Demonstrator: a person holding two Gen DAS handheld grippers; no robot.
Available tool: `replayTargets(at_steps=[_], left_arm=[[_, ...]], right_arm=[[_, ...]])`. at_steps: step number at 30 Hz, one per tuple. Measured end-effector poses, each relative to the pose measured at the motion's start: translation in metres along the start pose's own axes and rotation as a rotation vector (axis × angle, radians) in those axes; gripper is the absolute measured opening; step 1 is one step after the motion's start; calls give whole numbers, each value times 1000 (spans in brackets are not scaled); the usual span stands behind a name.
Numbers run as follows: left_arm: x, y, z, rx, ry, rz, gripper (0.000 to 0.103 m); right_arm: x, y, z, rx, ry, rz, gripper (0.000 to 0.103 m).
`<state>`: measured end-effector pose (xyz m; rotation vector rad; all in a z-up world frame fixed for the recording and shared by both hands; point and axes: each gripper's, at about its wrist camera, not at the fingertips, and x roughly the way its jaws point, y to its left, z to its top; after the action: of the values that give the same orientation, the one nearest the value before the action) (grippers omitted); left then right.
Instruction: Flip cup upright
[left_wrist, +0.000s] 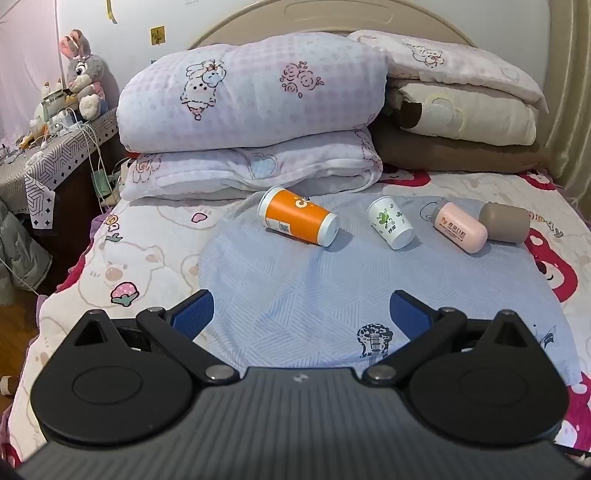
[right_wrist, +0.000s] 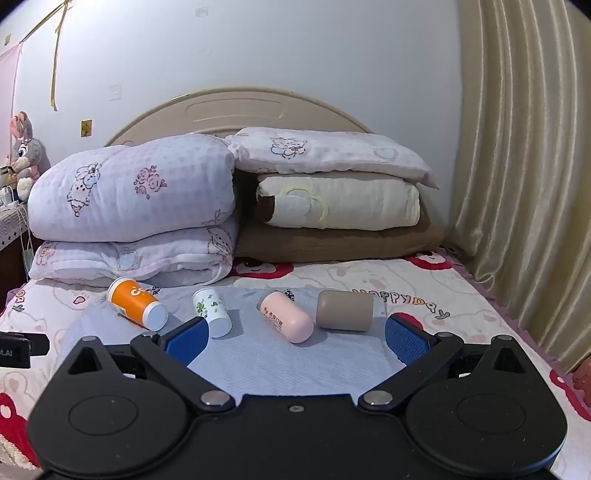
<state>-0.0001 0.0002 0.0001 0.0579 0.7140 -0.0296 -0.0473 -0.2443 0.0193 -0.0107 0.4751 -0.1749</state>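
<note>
step: pre-grasp, nothing picked yet; all four cups lie on their sides
cups: orange cup (left_wrist: 298, 220), white cup (left_wrist: 390, 222), pink cup (left_wrist: 461, 227), grey cup (left_wrist: 505, 222), in a row on the blue cloth (left_wrist: 295, 295) mid-bed, toward the pillow end
left gripper (left_wrist: 301, 314): fingers spread wide, empty, well short of the cups, roughly facing the orange one
right gripper (right_wrist: 295, 336): fingers spread wide, empty, pink and grey cups near
next: my guess, close in, pinch one cup across its body, tilt it base-down
risk: soft bed (left_wrist: 140, 236), upright cup may tip
</note>
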Motion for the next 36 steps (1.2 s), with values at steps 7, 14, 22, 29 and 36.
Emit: replayTargets(at_steps=[7, 14, 22, 29, 36], left_arm=[[-2, 2, -1, -3, -4, -1, 103], [-2, 6, -7, -12, -25, -14, 103], [-4, 4, -1, -9, -14, -14, 103], [-3, 6, -1, -14, -10, -3, 103], [1, 5, -2, -8, 1, 14, 103]], right_arm=[[1, -3, 0, -4, 0, 7, 103], [5, -3, 4, -4, 22, -3, 103], [9, -9, -1, 25, 32, 6, 103], [13, -10, -2, 36, 36, 8, 103], [13, -9, -2, 34, 37, 7, 103]])
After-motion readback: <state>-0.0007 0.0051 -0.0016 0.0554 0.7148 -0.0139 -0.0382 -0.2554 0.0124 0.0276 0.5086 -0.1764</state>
